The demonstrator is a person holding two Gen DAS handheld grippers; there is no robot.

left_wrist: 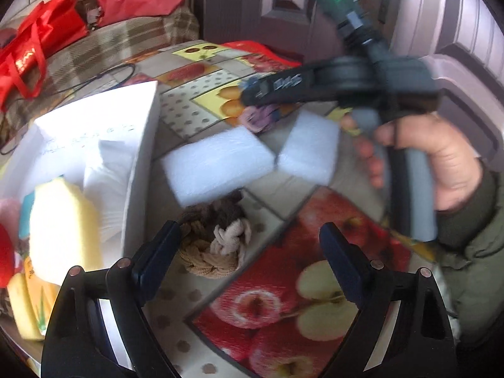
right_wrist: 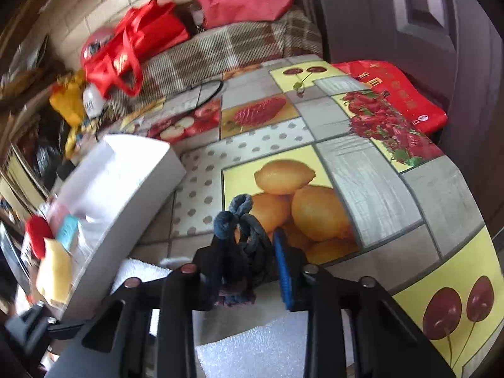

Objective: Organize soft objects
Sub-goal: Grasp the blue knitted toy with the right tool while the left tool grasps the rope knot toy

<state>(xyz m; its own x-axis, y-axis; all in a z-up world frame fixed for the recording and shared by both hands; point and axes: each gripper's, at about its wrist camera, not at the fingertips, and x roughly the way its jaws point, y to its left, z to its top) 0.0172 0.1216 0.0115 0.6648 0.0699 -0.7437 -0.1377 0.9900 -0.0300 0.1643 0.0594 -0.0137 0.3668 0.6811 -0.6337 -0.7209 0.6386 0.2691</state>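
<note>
The right gripper (right_wrist: 249, 261) fingers pinched a soft dark-blue knotted rope toy (right_wrist: 242, 230) mid-body, lower centre; it appeared light and compressible. The left gripper (left_wrist: 249, 252) fingers were spread.

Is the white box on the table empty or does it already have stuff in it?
Not empty: the white box holds a yellow sponge and white foam.

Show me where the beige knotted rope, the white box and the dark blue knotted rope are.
beige knotted rope (left_wrist: 214, 245), left wrist view, on its braided middle.
white box (right_wrist: 132, 170), right wrist view, on its near side wall.
dark blue knotted rope (right_wrist: 242, 230), right wrist view, on the loops between the right tongs.
</note>
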